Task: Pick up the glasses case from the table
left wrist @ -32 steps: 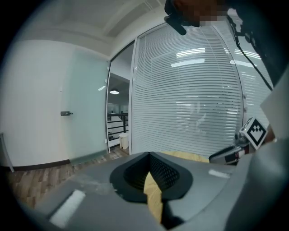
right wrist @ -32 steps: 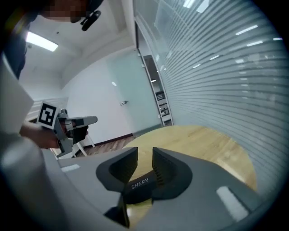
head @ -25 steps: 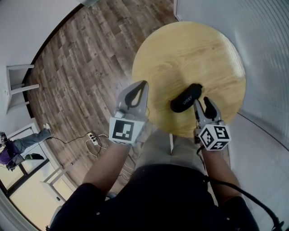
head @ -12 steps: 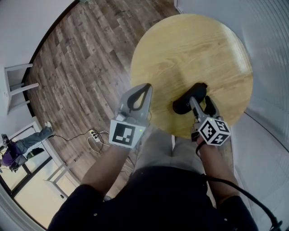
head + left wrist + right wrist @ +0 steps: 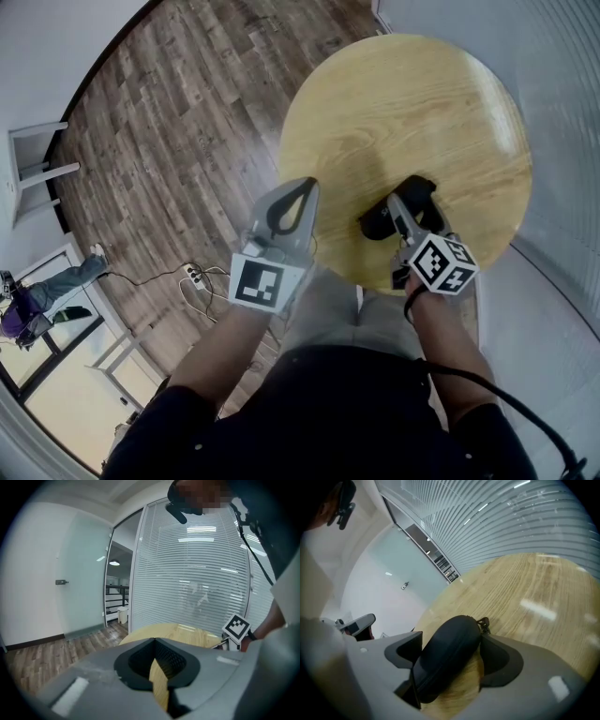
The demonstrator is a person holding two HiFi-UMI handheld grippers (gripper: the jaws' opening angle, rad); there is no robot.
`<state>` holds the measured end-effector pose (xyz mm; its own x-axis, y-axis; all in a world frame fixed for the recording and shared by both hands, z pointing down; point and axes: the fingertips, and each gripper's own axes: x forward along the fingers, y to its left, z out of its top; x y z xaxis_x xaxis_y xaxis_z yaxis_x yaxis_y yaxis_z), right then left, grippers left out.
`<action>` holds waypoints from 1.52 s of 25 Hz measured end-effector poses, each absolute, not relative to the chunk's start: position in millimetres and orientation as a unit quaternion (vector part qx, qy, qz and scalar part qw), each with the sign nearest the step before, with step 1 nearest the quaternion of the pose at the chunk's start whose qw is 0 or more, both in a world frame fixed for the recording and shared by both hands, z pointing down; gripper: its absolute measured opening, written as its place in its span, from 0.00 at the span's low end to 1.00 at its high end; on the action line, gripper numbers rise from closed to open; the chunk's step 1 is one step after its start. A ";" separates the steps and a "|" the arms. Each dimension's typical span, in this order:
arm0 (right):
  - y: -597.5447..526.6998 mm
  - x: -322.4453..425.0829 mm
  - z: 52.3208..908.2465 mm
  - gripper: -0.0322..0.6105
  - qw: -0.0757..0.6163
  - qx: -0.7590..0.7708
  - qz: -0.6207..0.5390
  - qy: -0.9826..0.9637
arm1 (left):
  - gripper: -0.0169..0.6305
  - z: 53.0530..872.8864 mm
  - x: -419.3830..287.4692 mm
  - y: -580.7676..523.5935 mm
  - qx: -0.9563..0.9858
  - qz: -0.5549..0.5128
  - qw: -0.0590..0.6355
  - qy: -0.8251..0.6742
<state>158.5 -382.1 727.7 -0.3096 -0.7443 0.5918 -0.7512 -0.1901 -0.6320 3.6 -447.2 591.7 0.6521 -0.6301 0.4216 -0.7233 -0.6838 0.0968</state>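
On the round table [image 5: 403, 94], the right claw [image 5: 411, 204], just opened wide, straddles the glasses case [image 5: 447, 656]; left claw [image 5: 304, 185] shut

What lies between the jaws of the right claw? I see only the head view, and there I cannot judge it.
Observer: The right gripper view shows the black glasses case between the jaws of the right claw, which have just been opening and stand wide apart.
Operator: Does it lie straight in the gap?
Observer: No, slanted; its zipper pull sits beside one jaw's tip.
Operator: And the left claw?
Observer: The left gripper view shows the left claw shut, with nothing in it.
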 end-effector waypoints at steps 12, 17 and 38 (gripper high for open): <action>-396.3 126.8 724.3 0.54 0.032 0.518 0.513 -0.684 | 0.04 597.4 -18.3 -454.6 0.890 0.184 0.137 -0.395; -397.5 130.7 705.2 0.50 0.014 0.519 0.506 -0.688 | 0.04 585.5 -15.4 -459.4 0.893 0.170 0.128 -0.396; -376.8 174.0 456.8 0.49 -0.139 0.549 0.304 -0.766 | 0.04 421.4 7.3 -433.6 0.926 0.111 -0.001 -0.361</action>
<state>174.0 -376.8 456.8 -0.3584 -0.9257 0.1211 -0.7563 0.2119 -0.6189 7.3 -433.6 421.4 0.7147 -0.6690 0.2041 -0.6684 -0.7392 -0.0822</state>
